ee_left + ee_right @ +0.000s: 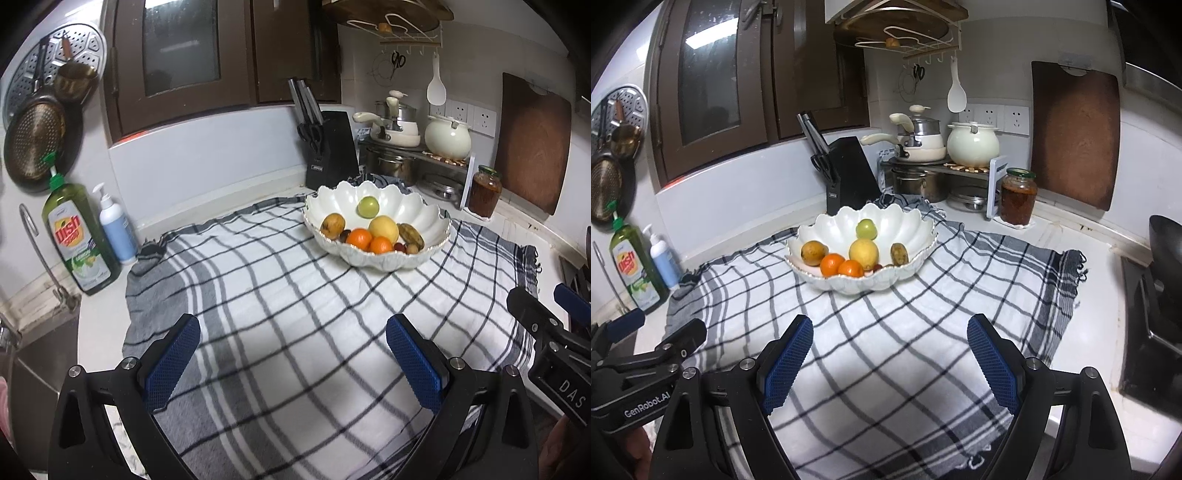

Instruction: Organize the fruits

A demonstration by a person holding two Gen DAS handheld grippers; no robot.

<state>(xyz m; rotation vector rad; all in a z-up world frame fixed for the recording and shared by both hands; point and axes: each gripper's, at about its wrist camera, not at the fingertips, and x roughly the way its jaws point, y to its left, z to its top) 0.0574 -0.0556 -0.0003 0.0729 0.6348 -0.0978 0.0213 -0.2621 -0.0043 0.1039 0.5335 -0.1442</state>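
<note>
Left gripper (293, 334) spread wide, nothing between the blue pads (173, 360), only checked cloth (280, 332) beneath. Right gripper (890, 338) likewise wide apart and empty, hovering over the same cloth. Straight ahead of both tools, well beyond the fingertips: white scalloped bowl (908, 225) resting on the cloth. Inside the bowl: green fruit (866, 229) toward the far side, yellow fruit (863, 254) in the middle, two oranges (841, 266) at the near rim, brown fruit (813, 252) to the left, small mottled fruit (899, 254) to the right. Farther back, beyond the bowl: black knife block (849, 173). Off to the left: green dish soap bottle (75, 240).
</note>
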